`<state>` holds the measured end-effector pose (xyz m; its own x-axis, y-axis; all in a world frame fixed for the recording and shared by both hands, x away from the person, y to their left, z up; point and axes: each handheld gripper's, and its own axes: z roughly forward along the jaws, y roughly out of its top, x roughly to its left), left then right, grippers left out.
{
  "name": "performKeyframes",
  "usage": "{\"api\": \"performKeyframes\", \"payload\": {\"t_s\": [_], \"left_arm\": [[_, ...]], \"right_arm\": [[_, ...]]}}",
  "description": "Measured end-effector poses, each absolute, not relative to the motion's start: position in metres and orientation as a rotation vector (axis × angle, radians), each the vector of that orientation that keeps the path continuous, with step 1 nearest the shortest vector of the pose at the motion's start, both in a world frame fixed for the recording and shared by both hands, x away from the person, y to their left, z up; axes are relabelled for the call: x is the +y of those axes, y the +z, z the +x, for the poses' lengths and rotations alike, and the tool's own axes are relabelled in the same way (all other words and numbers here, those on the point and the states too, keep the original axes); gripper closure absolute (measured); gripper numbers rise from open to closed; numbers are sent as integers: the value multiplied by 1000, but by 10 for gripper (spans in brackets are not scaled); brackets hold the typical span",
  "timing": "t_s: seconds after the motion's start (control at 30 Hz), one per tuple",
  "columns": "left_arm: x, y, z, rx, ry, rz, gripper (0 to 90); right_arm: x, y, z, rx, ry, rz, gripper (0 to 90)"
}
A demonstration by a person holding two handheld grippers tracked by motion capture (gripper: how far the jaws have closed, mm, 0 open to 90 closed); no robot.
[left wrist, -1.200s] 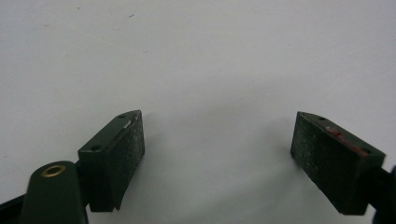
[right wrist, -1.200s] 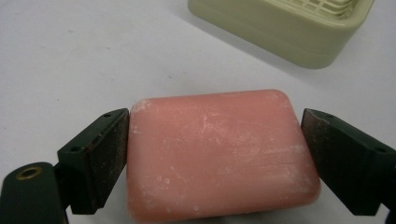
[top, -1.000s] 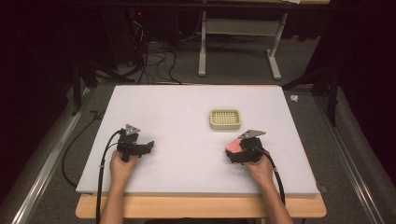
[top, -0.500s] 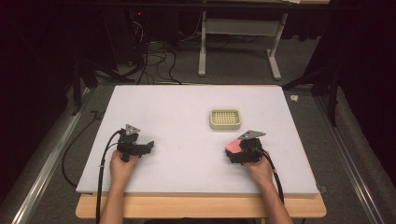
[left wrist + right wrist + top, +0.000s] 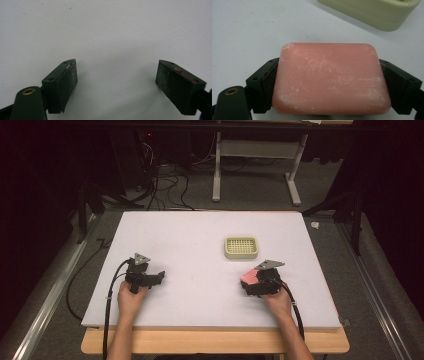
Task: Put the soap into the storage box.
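A pink bar of soap (image 5: pixel 330 77) sits squeezed between the two black jaws of my right gripper (image 5: pixel 329 86), which is shut on it. From above, the soap (image 5: pixel 249 276) pokes out at the front of that gripper (image 5: pixel 252 281), at the table's front right. A pale green soap dish (image 5: pixel 241 247) with a slotted top stands just beyond it, and its near wall (image 5: pixel 372 11) crosses the top of the right gripper view. My left gripper (image 5: pixel 160 276) rests at the front left, open, its pads (image 5: pixel 66 81) wide apart over bare table.
The white table top (image 5: pixel 200 235) spreads between and beyond both grippers. A black cable (image 5: pixel 110 295) trails off the front-left edge. Beyond the far edge are floor cables and a white table frame (image 5: pixel 255 155). A wooden lip (image 5: pixel 210 340) runs along the front.
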<state>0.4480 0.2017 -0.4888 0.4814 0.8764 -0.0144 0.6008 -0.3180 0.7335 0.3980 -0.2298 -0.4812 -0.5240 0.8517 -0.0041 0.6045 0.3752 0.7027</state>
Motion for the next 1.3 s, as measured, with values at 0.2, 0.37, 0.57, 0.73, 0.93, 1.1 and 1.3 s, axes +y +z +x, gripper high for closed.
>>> {"api": "performKeyframes", "payload": {"t_s": [0.2,0.37,0.57,0.73,0.93,1.1,1.3], "left_arm": [[202,-489,448,1216,513,2042,179],[202,-489,448,1216,513,2041,179],[202,-489,448,1216,513,2041,179],[202,-489,448,1217,513,2040,179],[202,-489,448,1217,513,2041,179],[202,-489,448,1216,513,2041,179],[202,-489,448,1216,513,2041,179]], "right_arm": [[-231,-477,396,2268,950,1283,138],[-231,-473,394,2266,946,1284,138],[-233,-466,393,2256,968,1276,138],[-235,-461,390,2250,1001,1289,138],[-238,-455,389,2244,1030,1308,138],[-239,-446,389,2235,1056,1301,138],[-240,-436,391,2224,1094,1298,138]]}}
